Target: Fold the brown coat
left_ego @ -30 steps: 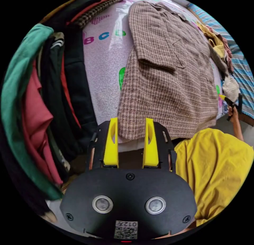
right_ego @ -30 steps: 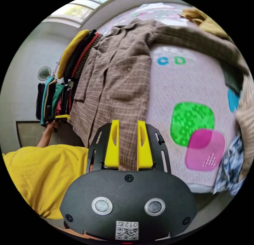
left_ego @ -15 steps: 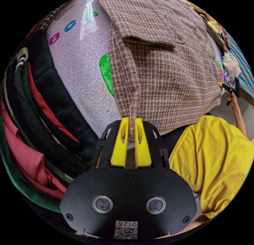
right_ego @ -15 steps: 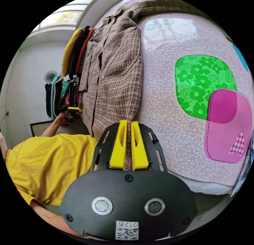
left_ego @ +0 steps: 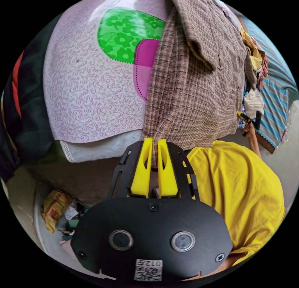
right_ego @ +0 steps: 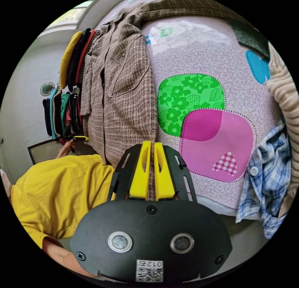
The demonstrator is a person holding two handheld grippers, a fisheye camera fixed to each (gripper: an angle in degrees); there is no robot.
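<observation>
The brown checked coat (left_ego: 193, 79) lies on a pink patterned mat (left_ego: 90, 89) with its hem at the near edge. My left gripper (left_ego: 153, 143) is shut on one hem corner, the cloth pinched between its yellow jaws and pulled taut. In the right gripper view the coat (right_ego: 124, 92) runs away from me, collar far off, and my right gripper (right_ego: 151, 146) is shut on the other hem corner. The right gripper (left_ego: 249, 118) also shows small at the coat's far hem corner, and the left gripper (right_ego: 78, 139) small by the hanging clothes.
A person in a yellow shirt (left_ego: 239, 188) stands at the mat's edge. Dark clothes (right_ego: 65, 113) hang at one side. A blue checked shirt (right_ego: 264, 182), a cream knit (right_ego: 283, 92) and a clothes heap (left_ego: 255, 58) lie along the other side. Rubbish bags (left_ego: 56, 204) sit on the floor.
Both grippers went from open around the hem to shut on it. The left gripper then moved along the mat's edge, gathering the coat narrower and baring the green and pink patches.
</observation>
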